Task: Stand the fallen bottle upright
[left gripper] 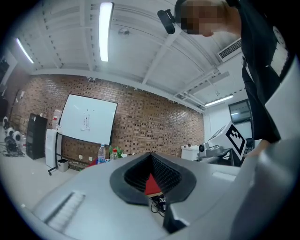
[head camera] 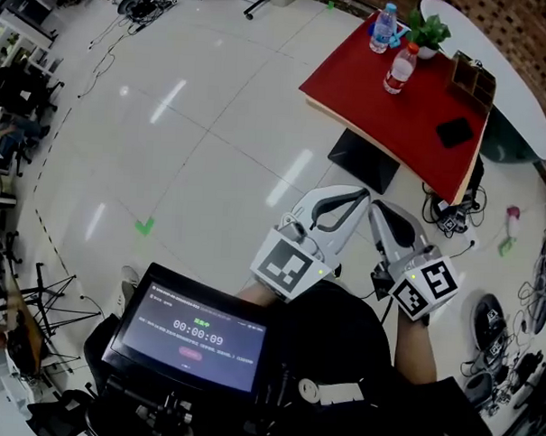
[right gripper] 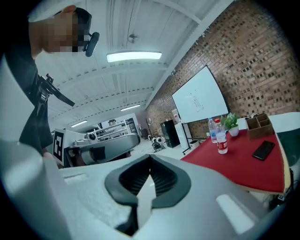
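Observation:
Two clear water bottles stand upright on the red table (head camera: 369, 90): one with a blue cap (head camera: 383, 28) at the far edge, one with a red cap and label (head camera: 400, 69) nearer the middle. No bottle lies on its side in any view. My left gripper (head camera: 361, 197) and right gripper (head camera: 378, 209) are held close to my body, well short of the table, both shut and empty. The right gripper view shows both bottles, blue-capped (right gripper: 213, 130) and red-capped (right gripper: 221, 142), beyond its shut jaws (right gripper: 150, 157). In the left gripper view (left gripper: 151, 154) they are small and far (left gripper: 101, 153).
On the red table also sit a potted plant (head camera: 428, 31), a brown organizer (head camera: 469, 78) and a black phone (head camera: 455, 132). A white oval table (head camera: 509, 87) lies beyond. Cables (head camera: 446, 216) trail on the floor by the table's base. A screen with a timer (head camera: 191, 335) is mounted at my front.

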`<control>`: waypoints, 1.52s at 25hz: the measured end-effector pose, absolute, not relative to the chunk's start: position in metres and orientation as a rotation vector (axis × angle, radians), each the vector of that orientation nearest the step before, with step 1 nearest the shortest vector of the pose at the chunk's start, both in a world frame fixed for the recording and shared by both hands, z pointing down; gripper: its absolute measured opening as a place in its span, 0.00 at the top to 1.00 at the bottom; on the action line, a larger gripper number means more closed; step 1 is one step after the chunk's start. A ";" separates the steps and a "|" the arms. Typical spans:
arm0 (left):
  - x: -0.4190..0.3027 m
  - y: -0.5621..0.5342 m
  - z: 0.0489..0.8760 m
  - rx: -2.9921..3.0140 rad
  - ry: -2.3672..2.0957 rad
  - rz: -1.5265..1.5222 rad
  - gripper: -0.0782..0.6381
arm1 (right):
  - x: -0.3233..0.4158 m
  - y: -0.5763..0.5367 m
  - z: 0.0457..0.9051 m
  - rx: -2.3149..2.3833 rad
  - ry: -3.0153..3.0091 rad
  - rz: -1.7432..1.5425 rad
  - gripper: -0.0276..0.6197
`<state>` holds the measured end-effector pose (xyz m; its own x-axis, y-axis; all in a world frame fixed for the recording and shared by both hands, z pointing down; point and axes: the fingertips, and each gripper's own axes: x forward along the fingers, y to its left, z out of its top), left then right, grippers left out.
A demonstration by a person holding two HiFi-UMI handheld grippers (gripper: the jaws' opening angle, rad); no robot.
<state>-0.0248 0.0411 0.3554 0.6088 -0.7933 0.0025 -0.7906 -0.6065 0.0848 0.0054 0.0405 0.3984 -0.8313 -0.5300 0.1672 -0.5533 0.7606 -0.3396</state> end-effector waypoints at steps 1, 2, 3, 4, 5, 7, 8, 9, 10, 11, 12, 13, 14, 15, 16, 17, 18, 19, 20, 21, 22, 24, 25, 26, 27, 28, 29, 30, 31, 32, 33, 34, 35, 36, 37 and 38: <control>-0.032 0.040 0.354 2.740 -1.368 -0.059 0.89 | -0.001 0.040 0.397 0.881 -2.894 0.583 0.95; -0.038 0.039 0.354 2.735 -1.380 -0.063 0.89 | -0.006 0.038 0.396 0.876 -2.897 0.576 0.95; -0.043 0.037 0.353 2.732 -1.389 -0.067 0.89 | -0.009 0.036 0.396 0.873 -2.897 0.568 0.95; -0.046 0.036 0.353 2.729 -1.396 -0.070 0.89 | -0.012 0.034 0.397 0.872 -2.895 0.564 0.95; -0.049 0.036 0.354 2.725 -1.400 -0.073 0.89 | -0.013 0.033 0.398 0.873 -2.893 0.564 0.95; -0.054 0.035 0.354 2.719 -1.405 -0.076 0.89 | -0.016 0.029 0.396 0.881 -2.893 0.570 0.95; -0.056 0.033 0.353 2.719 -1.407 -0.077 0.89 | -0.017 0.027 0.395 0.887 -2.891 0.569 0.95; -0.058 0.032 0.352 2.719 -1.409 -0.079 0.89 | -0.018 0.026 0.394 0.891 -2.888 0.564 0.95; -0.059 0.031 0.350 2.719 -1.410 -0.081 0.89 | -0.018 0.025 0.393 0.896 -2.885 0.558 0.95; -0.059 0.031 0.349 2.719 -1.409 -0.085 0.89 | -0.018 0.024 0.393 0.902 -2.880 0.548 0.95; -0.058 0.030 0.348 2.719 -1.405 -0.090 0.89 | -0.017 0.024 0.392 0.912 -2.875 0.533 0.95; -0.057 0.030 0.348 2.719 -1.400 -0.094 0.89 | -0.015 0.023 0.393 0.927 -2.866 0.514 0.95; -0.056 0.030 0.349 2.722 -1.393 -0.093 0.89 | -0.013 0.023 0.395 0.945 -2.854 0.497 0.95; -0.054 0.031 0.350 2.727 -1.386 -0.088 0.89 | -0.010 0.024 0.398 0.963 -2.842 0.488 0.95; -0.052 0.031 0.352 2.732 -1.377 -0.080 0.89 | -0.008 0.025 0.400 0.979 -2.832 0.488 0.95; -0.049 0.031 0.353 2.735 -1.367 -0.073 0.89 | -0.005 0.025 0.401 0.991 -2.829 0.496 0.95; -0.046 0.032 0.354 2.739 -1.357 -0.069 0.89 | -0.003 0.026 0.401 1.000 -2.829 0.504 0.95; -0.043 0.033 0.354 2.743 -1.349 -0.068 0.89 | 0.000 0.027 0.401 1.006 -2.830 0.512 0.95; -0.041 0.034 0.355 2.744 -1.343 -0.069 0.89 | 0.002 0.028 0.402 1.010 -2.830 0.522 0.95; -0.039 0.035 0.356 2.740 -1.338 -0.067 0.89 | 0.004 0.030 0.403 1.012 -2.830 0.533 0.95; -0.037 0.035 0.358 2.735 -1.336 -0.064 0.89 | 0.006 0.031 0.405 1.012 -2.830 0.543 0.95; -0.035 0.035 0.362 2.726 -1.337 -0.054 0.89 | 0.009 0.032 0.408 1.009 -2.830 0.545 0.95; -0.034 0.035 0.363 2.724 -1.339 -0.052 0.89 | 0.009 0.032 0.410 1.007 -2.830 0.539 0.95; -0.035 0.035 0.364 2.723 -1.342 -0.050 0.89 | 0.008 0.032 0.410 1.004 -2.830 0.532 0.95; -0.036 0.036 0.364 2.724 -1.346 -0.048 0.89 | 0.007 0.032 0.410 1.002 -2.831 0.526 0.95; -0.037 0.037 0.364 2.724 -1.350 -0.046 0.89 | 0.006 0.032 0.410 0.999 -2.833 0.525 0.95; -0.038 0.039 0.364 2.723 -1.354 -0.044 0.89 | 0.005 0.033 0.409 0.998 -2.837 0.527 0.95; -0.039 0.040 0.364 2.721 -1.357 -0.043 0.89 | 0.004 0.034 0.408 0.997 -2.840 0.530 0.95; -0.040 0.042 0.363 2.720 -1.359 -0.042 0.89 | 0.003 0.035 0.407 0.998 -2.843 0.530 0.95; -0.040 0.043 0.363 2.722 -1.359 -0.042 0.89 | 0.002 0.036 0.406 0.999 -2.844 0.529 0.95; -0.041 0.044 0.362 2.725 -1.358 -0.043 0.89 | 0.002 0.037 0.406 1.000 -2.844 0.528 0.95; -0.041 0.045 0.361 2.727 -1.356 -0.045 0.89 | 0.001 0.038 0.405 1.002 -2.844 0.526 0.95; -0.042 0.046 0.361 2.728 -1.356 -0.048 0.89 | 0.000 0.039 0.405 1.003 -2.844 0.525 0.95; -0.043 0.046 0.360 2.729 -1.355 -0.050 0.89 | -0.001 0.040 0.405 1.004 -2.844 0.525 0.95; -0.044 0.047 0.360 2.728 -1.356 -0.051 0.89 | -0.001 0.040 0.404 1.006 -2.844 0.525 0.95; -0.045 0.047 0.360 2.729 -1.356 -0.052 0.89 | -0.002 0.041 0.404 1.008 -2.843 0.526 0.95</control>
